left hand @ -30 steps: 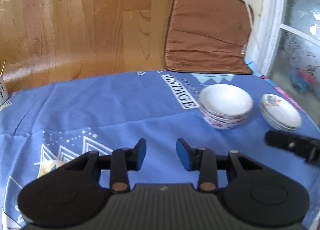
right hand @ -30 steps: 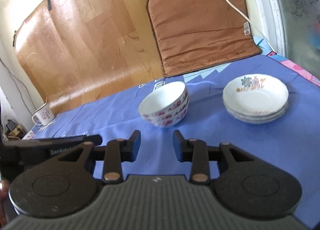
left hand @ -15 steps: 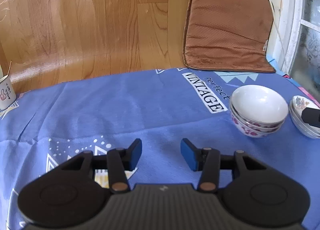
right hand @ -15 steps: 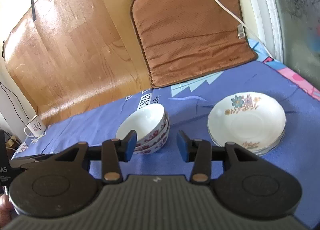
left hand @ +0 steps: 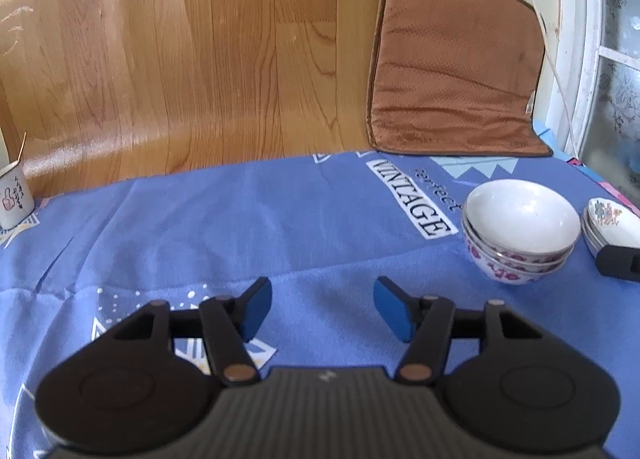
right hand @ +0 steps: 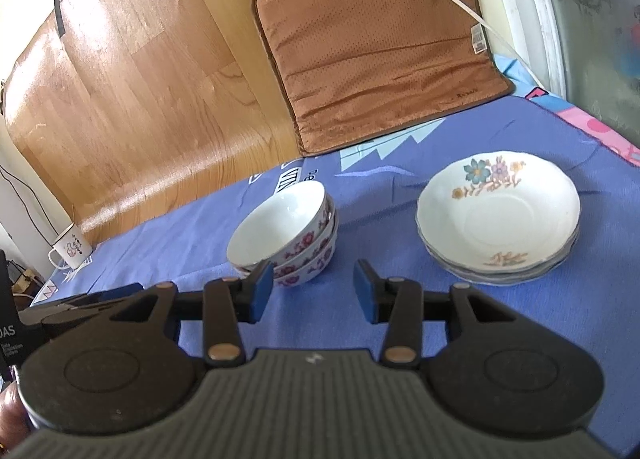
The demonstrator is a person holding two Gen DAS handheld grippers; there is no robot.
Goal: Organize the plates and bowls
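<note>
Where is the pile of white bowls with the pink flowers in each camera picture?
Left wrist view: the stack of bowls sits at the right, on the blue cloth, past the left gripper.
Right wrist view: the stack of bowls sits near the middle, just beyond the right gripper.
Shared landmark: the brown cushion leaning behind them.

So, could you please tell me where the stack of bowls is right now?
In the right wrist view the stack of bowls stands on the blue tablecloth, left of the stack of plates and before the brown cushion.
</note>
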